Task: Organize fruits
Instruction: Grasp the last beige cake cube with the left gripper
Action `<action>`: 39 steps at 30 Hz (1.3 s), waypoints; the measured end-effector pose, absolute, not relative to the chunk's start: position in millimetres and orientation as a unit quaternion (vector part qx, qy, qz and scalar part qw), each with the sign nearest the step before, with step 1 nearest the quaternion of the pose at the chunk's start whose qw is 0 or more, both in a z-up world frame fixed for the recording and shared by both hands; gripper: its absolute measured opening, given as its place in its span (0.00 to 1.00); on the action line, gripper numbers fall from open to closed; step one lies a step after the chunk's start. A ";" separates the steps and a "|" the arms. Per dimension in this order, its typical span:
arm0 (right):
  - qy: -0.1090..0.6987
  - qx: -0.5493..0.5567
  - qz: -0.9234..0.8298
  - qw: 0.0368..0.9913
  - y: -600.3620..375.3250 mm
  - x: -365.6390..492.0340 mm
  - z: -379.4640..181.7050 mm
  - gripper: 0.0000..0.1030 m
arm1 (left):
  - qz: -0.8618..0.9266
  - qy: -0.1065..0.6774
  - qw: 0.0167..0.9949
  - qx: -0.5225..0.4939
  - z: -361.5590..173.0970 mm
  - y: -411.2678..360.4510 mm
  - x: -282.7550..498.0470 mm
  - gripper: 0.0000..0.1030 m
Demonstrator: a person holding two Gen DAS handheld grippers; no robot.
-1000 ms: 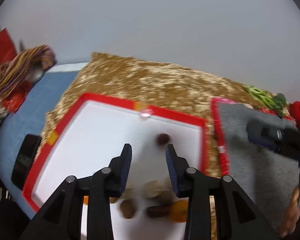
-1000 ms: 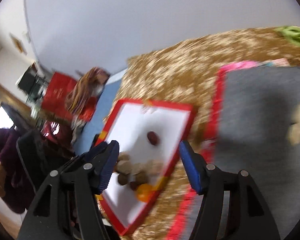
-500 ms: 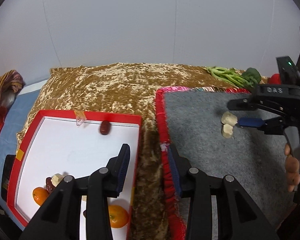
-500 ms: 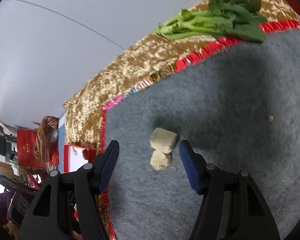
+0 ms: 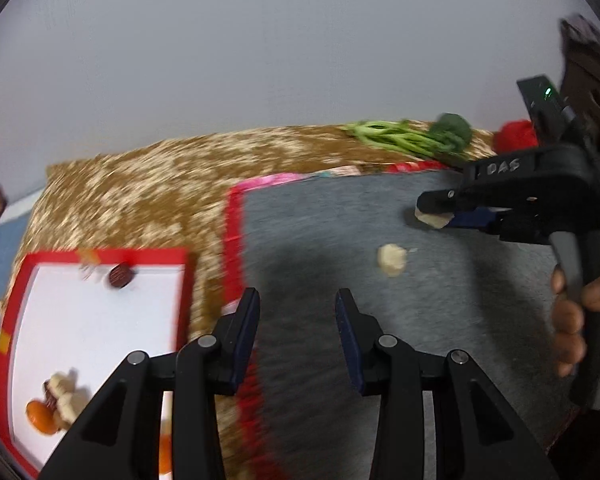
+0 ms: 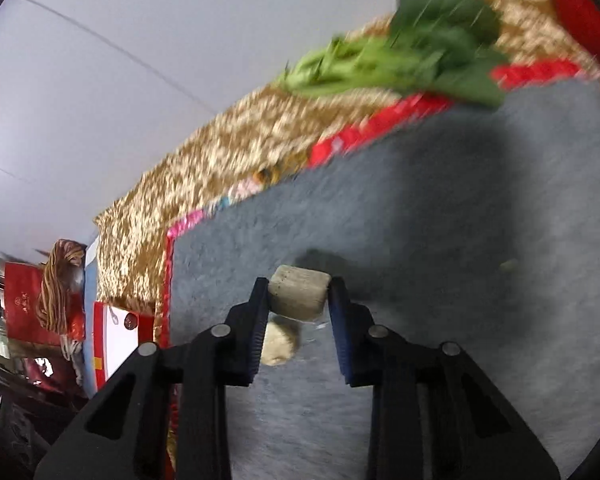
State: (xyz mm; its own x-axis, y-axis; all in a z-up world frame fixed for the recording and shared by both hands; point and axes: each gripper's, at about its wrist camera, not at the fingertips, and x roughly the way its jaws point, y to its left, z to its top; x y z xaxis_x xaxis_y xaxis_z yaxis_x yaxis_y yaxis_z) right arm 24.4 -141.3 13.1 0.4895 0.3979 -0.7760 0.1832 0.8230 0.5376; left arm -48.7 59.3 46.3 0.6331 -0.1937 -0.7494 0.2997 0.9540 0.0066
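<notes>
**Me:** While my right gripper (image 6: pixel 298 300) is closing, the pale squarish chunk (image 6: pixel 299 295) sits right between its blue pads, and both pads look to be touching its two side faces. The chunk's longer side runs across from pad to pad, so I'm clamping it lengthwise.

**Partner:** And the second piece?

**Me:** The rounder pale lump (image 6: pixel 280 340) lies on the grey mat (image 6: pixel 460 240) just under and slightly behind the chunk, toward my left pad. The two may be touching; I can't tell. From my left wrist view the same lump (image 5: pixel 391 260) lies ahead and to the right of my left gripper (image 5: pixel 297 336), well apart from it.

**Partner:** What's the left one doing?

**Me:** Its jaws stand partly apart with nothing between them, hovering over the mat's near left part beside the red border (image 5: pixel 233 240).

**Partner:** Where does the fruit go, you reckon?

**Me:** The red-rimmed white tray (image 5: pixel 168 254) lies down-left of my left gripper, with a dark date (image 5: pixel 120 275), an orange (image 5: pixel 41 416) and more pale pieces (image 5: pixel 64 396). My left is clearly nearer the tray; my right is nearer both pieces on the mat. So I judge the right must carry its chunk leftward across the red border.
</notes>
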 end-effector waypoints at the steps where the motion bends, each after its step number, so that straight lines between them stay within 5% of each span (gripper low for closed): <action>1: 0.495 0.298 0.070 0.813 -149.5 19.2 16.6 0.31 | -0.147 0.406 0.900 0.065 45.1 52.6 -46.6 0.39; 20: 0.525 0.247 0.061 0.812 -225.7 -34.7 4.3 0.31 | -0.185 0.431 0.881 0.068 -1.4 -12.8 -2.2 0.40; 26: 0.540 0.226 0.053 0.809 -218.4 -31.2 -6.6 0.31 | -0.190 0.432 0.880 0.061 -5.6 -12.8 -0.1 0.24; 39: 0.541 0.208 0.044 0.814 -212.4 -28.6 -10.2 0.31 | -0.185 0.426 0.882 0.083 -8.5 -21.2 -1.3 0.21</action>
State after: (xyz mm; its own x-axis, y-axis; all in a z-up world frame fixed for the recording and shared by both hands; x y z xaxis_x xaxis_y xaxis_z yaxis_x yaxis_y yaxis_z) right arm -28.6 -212.4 -10.2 0.4108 0.2971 -0.8620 0.1537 0.9093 0.3867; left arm -1.3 -21.2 -8.5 0.5687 -0.2557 -0.7818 0.3964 0.9180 -0.0118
